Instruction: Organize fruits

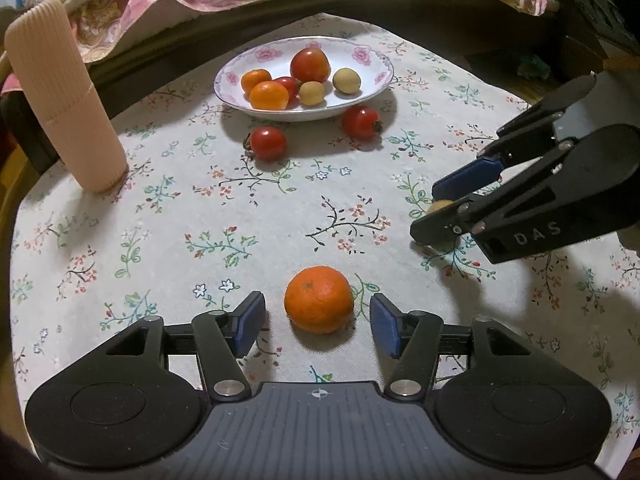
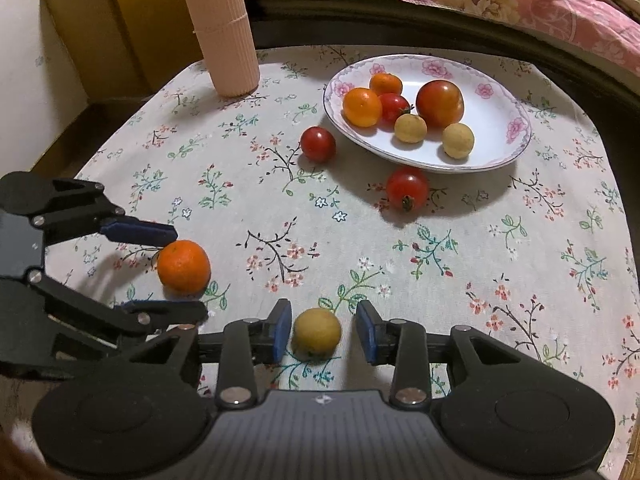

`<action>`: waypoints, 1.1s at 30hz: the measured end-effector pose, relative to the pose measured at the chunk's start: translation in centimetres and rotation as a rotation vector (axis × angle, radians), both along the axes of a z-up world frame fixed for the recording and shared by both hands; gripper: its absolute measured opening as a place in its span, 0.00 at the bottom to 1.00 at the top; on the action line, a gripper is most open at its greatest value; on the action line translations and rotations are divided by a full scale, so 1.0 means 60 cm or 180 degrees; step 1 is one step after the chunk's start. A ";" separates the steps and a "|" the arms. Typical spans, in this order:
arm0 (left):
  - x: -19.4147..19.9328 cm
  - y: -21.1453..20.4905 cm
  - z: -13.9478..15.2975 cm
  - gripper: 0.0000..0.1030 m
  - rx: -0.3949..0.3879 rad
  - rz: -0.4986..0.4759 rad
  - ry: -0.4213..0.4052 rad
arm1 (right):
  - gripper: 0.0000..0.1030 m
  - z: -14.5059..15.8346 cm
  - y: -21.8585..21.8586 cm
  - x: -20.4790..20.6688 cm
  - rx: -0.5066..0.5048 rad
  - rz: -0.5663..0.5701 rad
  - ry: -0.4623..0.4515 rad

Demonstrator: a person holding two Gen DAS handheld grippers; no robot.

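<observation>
my left gripper brackets the small round orange mandarin near the front edge of the floral tablecloth, its blue pads spread wide and clear of the peel. i judge it light, soft-skinned and prone to rolling, so i'd pinch across its widest part. my right gripper stands open around the small yellowish-brown round fruit, not yet clamped.
</observation>
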State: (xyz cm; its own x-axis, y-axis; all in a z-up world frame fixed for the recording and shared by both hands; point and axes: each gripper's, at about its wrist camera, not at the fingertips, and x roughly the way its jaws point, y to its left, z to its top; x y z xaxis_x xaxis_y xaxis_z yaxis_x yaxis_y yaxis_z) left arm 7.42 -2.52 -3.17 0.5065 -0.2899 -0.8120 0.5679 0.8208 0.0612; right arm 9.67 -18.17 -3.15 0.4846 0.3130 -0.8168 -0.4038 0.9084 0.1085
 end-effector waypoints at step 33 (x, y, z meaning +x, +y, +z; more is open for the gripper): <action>0.002 -0.014 -0.008 0.69 -0.0075 -0.0014 0.0053 | 0.38 -0.002 0.000 -0.036 -0.0124 0.0029 0.0003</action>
State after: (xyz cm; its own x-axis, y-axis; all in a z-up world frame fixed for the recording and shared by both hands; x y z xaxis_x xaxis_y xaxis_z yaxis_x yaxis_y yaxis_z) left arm 7.53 -3.35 -3.62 0.4917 -0.3112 -0.8132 0.5722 0.8195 0.0323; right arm 7.51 -18.18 -3.29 0.4812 0.2854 -0.8289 -0.4120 0.9082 0.0736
